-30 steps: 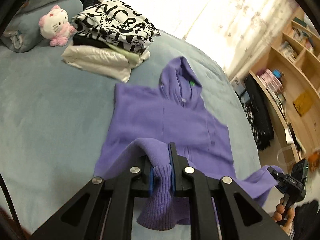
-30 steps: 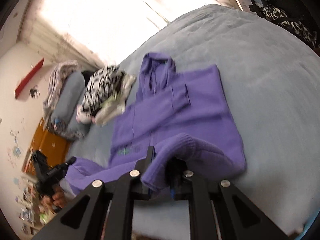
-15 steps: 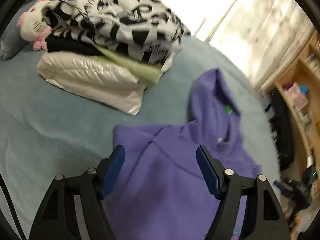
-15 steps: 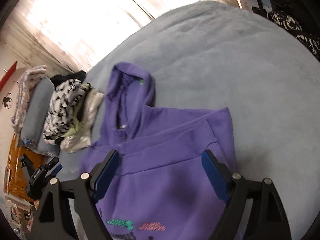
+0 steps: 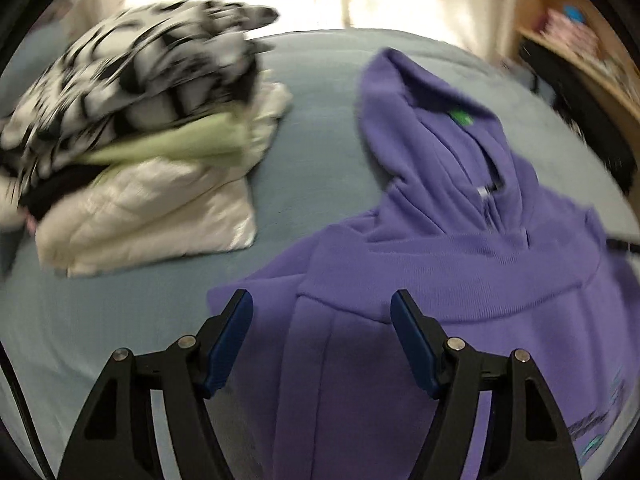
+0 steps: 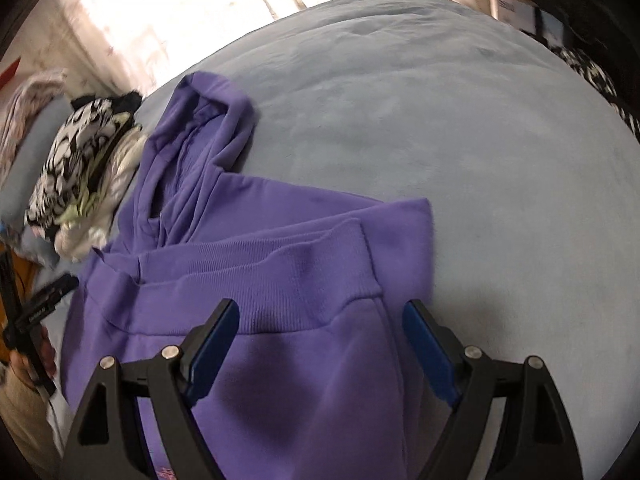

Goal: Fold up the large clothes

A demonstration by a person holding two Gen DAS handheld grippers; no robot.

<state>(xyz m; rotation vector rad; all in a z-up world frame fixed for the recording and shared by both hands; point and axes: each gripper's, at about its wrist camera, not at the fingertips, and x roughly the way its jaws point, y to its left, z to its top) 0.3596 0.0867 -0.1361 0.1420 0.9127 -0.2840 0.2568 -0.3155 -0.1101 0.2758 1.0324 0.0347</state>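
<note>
With the left gripper (image 5: 322, 340) closing slightly yet gaping empty and the right gripper (image 6: 320, 344) wide, the purple hoodie (image 6: 280, 280), hem folded far toward its hood on the bed (image 6: 440, 120), risked bunching if regripped carelessly.

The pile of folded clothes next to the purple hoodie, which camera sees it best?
The left wrist view: the pile of folded clothes fills its upper left, big though blurred, beside the purple hoodie. In the right wrist view the pile is small, at the left edge.
</note>
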